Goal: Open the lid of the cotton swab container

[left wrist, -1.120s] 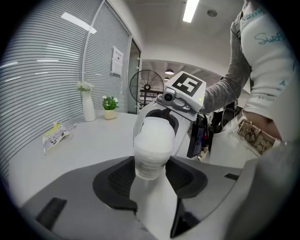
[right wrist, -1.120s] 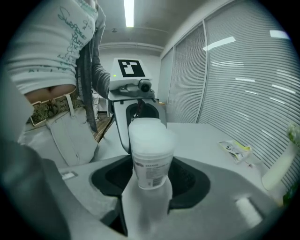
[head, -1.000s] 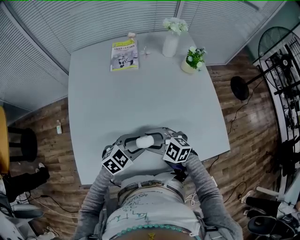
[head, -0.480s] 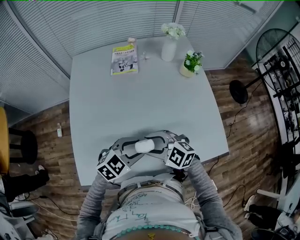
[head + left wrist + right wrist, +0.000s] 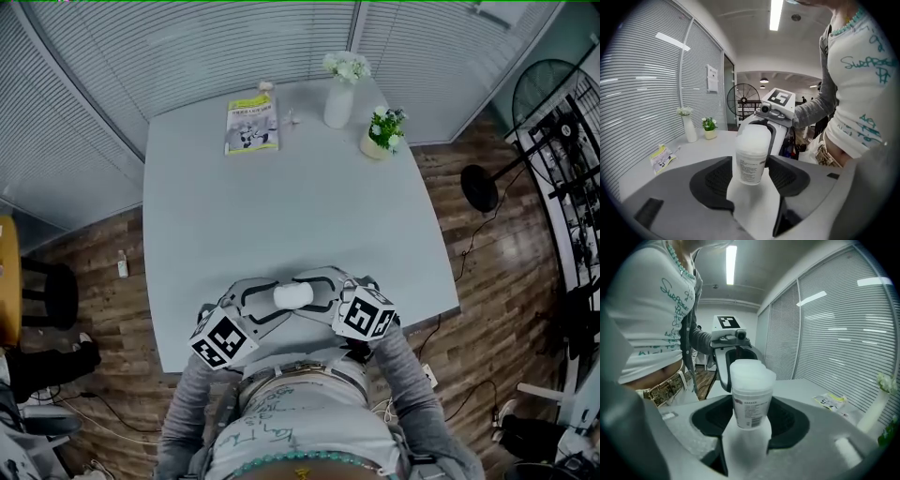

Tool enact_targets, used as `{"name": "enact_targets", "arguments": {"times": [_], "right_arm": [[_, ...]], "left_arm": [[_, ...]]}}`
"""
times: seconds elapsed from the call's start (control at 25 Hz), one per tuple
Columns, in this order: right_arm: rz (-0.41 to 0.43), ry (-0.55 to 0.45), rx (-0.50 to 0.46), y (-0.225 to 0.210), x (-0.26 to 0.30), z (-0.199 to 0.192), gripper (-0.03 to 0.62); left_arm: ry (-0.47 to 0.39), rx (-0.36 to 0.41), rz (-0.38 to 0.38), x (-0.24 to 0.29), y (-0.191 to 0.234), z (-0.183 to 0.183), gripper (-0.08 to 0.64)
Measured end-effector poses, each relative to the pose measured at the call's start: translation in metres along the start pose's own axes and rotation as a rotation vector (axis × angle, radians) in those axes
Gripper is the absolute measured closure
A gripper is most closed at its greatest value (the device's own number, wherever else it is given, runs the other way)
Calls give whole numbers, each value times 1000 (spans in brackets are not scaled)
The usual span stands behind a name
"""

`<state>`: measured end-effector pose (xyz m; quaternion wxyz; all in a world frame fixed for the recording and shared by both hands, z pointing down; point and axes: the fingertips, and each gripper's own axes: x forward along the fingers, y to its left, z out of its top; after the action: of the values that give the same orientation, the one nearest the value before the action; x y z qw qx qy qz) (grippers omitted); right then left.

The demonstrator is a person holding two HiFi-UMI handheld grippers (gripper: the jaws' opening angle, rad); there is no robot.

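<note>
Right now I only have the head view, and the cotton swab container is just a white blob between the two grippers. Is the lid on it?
Observer: Yes. In the right gripper view the lid sits on top of the upright container.
Operator: Which gripper is holding it?
Observer: The right gripper has its jaws closed on the labelled body, with its pads against both sides.
Operator: And the left one?
Observer: The left gripper has just been opening its jaws. The container stands between them, and a thin gap seems to show at its pads.
</note>
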<state>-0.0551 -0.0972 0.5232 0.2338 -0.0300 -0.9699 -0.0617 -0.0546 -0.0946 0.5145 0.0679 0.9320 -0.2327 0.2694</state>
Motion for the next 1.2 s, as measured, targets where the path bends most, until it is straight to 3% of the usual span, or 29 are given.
{"name": "enact_targets", "arguments": {"times": [0.08,0.24,0.48,0.84,0.92,1.2], "right_arm": [[-7,-2,8,-1,-1,-1,367],[-15,10,7,1,-1,-3,367],[-7,11,1,5,1,-3,368],[-3,35,-36,13,8,-6,370],[-5,41,-41,13,9,-7,370],[4,53,-50,15,13,-10,371]], "left_arm": [[-23,3,-10,-5,1,6,274],[-39,106,-29,-16,-8,19,258],[75,332,-53,-17,-20,26,278],[200,363,-115,-12,-19,18,315],[208,375,-121,-10,-20,17,360],[227,353,-144,-11,-20,11,368]]}}
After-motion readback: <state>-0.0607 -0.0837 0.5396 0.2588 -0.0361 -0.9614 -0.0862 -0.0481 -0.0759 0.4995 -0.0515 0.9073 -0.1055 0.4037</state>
